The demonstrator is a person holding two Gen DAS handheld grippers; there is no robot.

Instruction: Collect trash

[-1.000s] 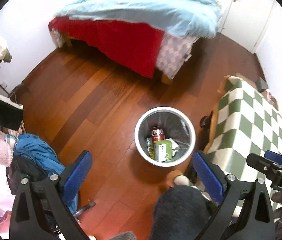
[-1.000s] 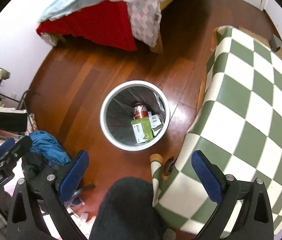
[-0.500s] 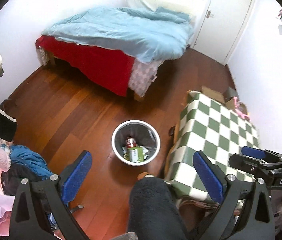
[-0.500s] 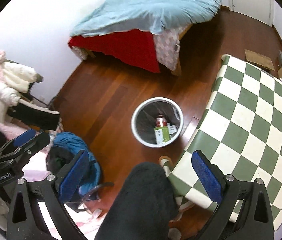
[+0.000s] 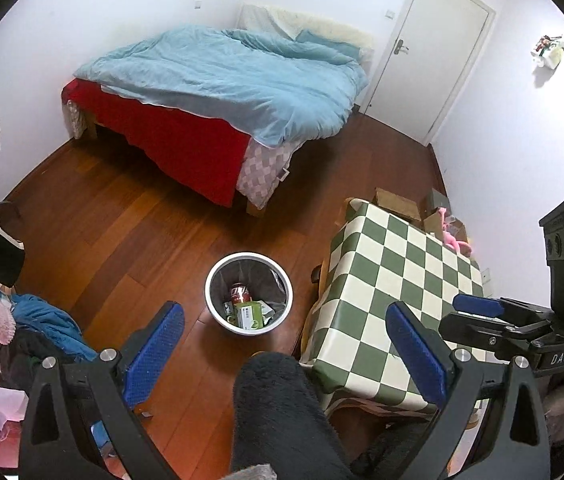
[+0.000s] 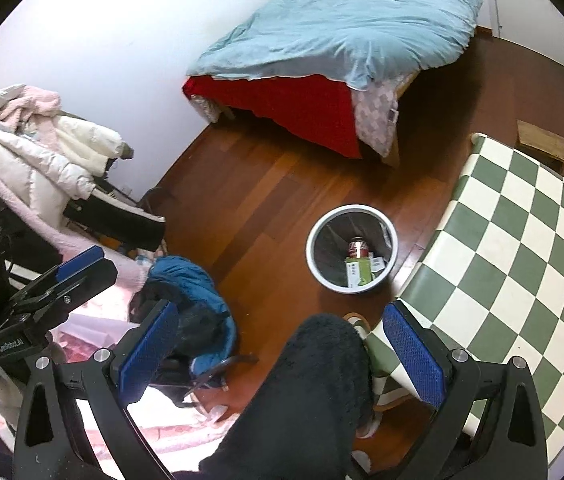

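We hold both grippers high above the wooden floor [image 5: 121,220], looking down, and both are empty: the left gripper [image 5: 282,336] has its jaws spread wide with nothing between them, and the right gripper [image 6: 282,336] likewise. From the height and the empty jaws we judge the collecting is done or nearly so, since we see no loose litter on the bare boards or on the table [image 5: 394,280].

The trash sits inside the bin [image 5: 217,308], which stands on the floor just beside the table's near corner, probably put there so we can drop things in from either side. It is a round, white-rimmed bucket with a dark, crinkled liner. In it lie a red drink can [image 5: 240,293], upright or leaning, a green and white carton [image 5: 249,315] and some paper scraps beside them.

The table wears a smooth, glossy cloth in green and cream checks that hangs over the edge. The jaws carry blue, finely ribbed pads on black frames. Behind stands a bed [image 5: 233,92] with a soft, rumpled blue quilt over a red sheet. A heap of clothes [image 6: 41,168], puffy and fleecy, lies to our left.
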